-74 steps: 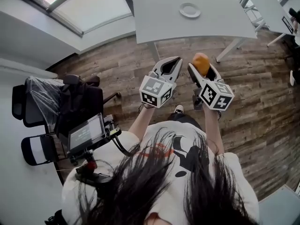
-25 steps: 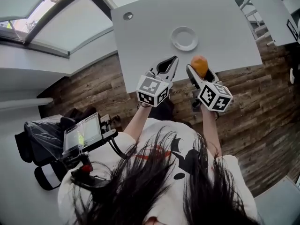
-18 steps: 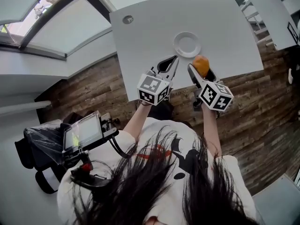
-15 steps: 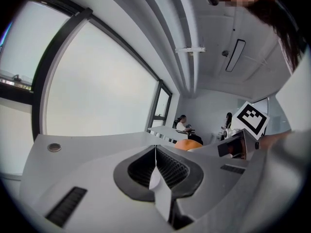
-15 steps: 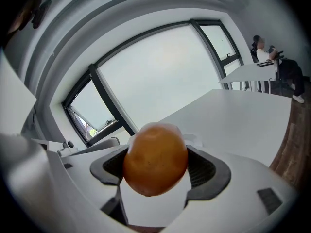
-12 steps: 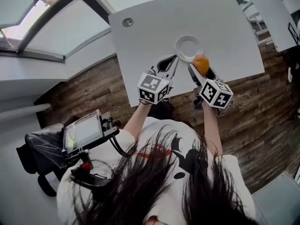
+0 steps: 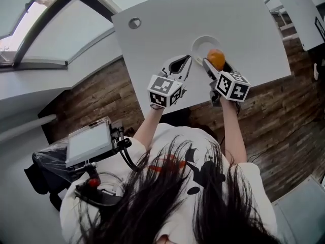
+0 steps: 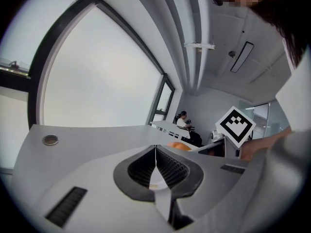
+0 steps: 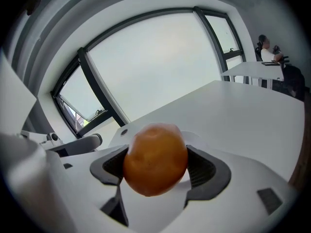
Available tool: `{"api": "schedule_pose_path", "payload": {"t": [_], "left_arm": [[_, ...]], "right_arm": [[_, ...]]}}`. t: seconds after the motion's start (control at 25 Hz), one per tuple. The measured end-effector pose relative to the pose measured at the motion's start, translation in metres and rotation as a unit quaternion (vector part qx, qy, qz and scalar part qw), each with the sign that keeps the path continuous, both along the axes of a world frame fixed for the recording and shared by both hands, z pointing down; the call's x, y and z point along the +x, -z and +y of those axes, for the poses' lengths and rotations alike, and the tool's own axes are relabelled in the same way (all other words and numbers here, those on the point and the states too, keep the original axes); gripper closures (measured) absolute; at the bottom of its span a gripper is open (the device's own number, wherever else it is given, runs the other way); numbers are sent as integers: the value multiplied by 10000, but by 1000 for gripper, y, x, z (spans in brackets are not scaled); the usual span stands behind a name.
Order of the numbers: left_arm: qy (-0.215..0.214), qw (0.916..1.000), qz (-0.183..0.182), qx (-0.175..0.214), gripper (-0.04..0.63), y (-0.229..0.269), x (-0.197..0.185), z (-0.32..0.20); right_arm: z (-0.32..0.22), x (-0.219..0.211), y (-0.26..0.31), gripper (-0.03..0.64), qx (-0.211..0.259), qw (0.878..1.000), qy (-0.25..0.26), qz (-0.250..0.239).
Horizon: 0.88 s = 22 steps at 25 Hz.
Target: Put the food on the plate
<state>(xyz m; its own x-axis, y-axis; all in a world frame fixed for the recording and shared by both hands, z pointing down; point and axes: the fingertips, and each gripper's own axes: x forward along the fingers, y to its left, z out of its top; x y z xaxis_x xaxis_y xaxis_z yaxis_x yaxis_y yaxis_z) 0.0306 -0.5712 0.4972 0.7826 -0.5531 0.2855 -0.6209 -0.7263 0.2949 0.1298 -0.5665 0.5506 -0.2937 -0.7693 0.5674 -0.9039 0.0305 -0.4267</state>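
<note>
As right hand-held gripper (image 7: 216, 63) clamps orange (image 7: 217, 58), over plate (image 7: 198, 44)

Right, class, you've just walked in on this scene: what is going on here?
A person is at a white table with a gripper in each hand. The right gripper has its jaws shut on a round orange fruit and holds it over the white plate. The fruit is not yet released. The left gripper hangs beside it near the plate's edge, its jaws together with nothing between them.
</note>
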Motion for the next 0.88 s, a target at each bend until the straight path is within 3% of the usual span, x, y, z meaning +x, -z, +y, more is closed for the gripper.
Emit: {"api": "schedule_pose_path", "payload": {"t": [0.48,0.88], "left_arm": [[-233,9997,-15,-97,589,-11,11,15],[-112,9998,-5,-134,589,-9,16,8]], "right_arm": [[-17,12,-43,249,-431,9981,119,422],[-30,21,-63,249,-617,9942,362,798]]}}
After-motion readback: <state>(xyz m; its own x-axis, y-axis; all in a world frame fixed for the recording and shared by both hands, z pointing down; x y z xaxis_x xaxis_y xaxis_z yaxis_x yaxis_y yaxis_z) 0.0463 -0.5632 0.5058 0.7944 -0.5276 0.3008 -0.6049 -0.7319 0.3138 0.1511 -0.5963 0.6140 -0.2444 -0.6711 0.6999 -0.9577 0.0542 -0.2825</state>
